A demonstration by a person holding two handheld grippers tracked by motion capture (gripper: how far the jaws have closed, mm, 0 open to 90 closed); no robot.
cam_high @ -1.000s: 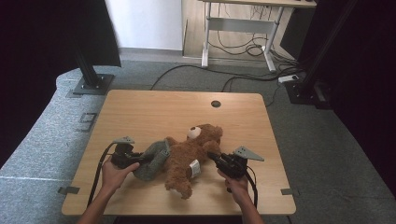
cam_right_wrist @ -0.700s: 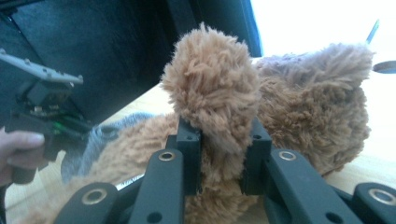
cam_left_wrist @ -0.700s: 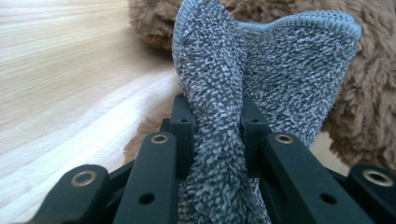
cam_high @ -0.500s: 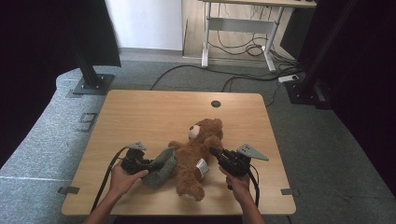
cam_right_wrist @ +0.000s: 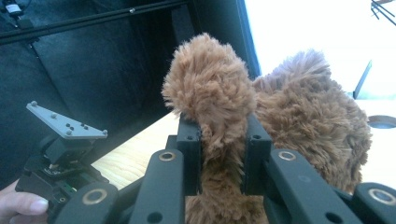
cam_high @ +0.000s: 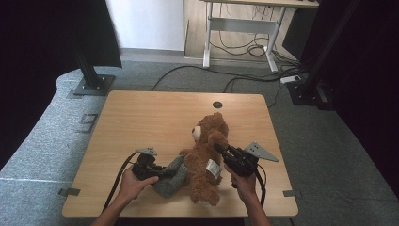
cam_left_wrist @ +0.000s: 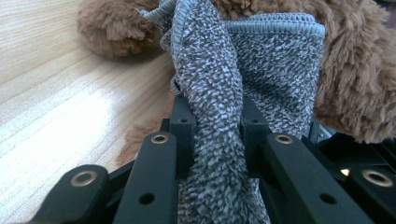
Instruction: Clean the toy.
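A brown teddy bear [cam_high: 205, 157] lies on the wooden table [cam_high: 141, 122], head toward the far edge. My right gripper [cam_high: 221, 149] is shut on one furry limb [cam_right_wrist: 210, 93] of the bear and holds it up off the table. Behind that limb is the bear's head [cam_right_wrist: 308, 112]. My left gripper [cam_high: 163, 172] is shut on a grey knitted cloth [cam_high: 173, 176] that lies against the bear's left side. The cloth [cam_left_wrist: 261, 70] is bunched between the left gripper's [cam_left_wrist: 215, 122] jaws, with brown fur [cam_left_wrist: 359, 79] right behind it.
A round cable hole [cam_high: 217, 104] sits near the table's far edge. A black stand base [cam_high: 91, 84] rests on the floor at the far left. A desk frame [cam_high: 240, 33] with loose cables [cam_high: 244, 49] stands beyond the table. The left gripper [cam_right_wrist: 60, 144] is also in the right gripper view.
My left gripper has carried the grey cloth rightward, closer against the bear. My right gripper has risen, lifting the bear's limb, and the bear has turned more lengthwise on the table.
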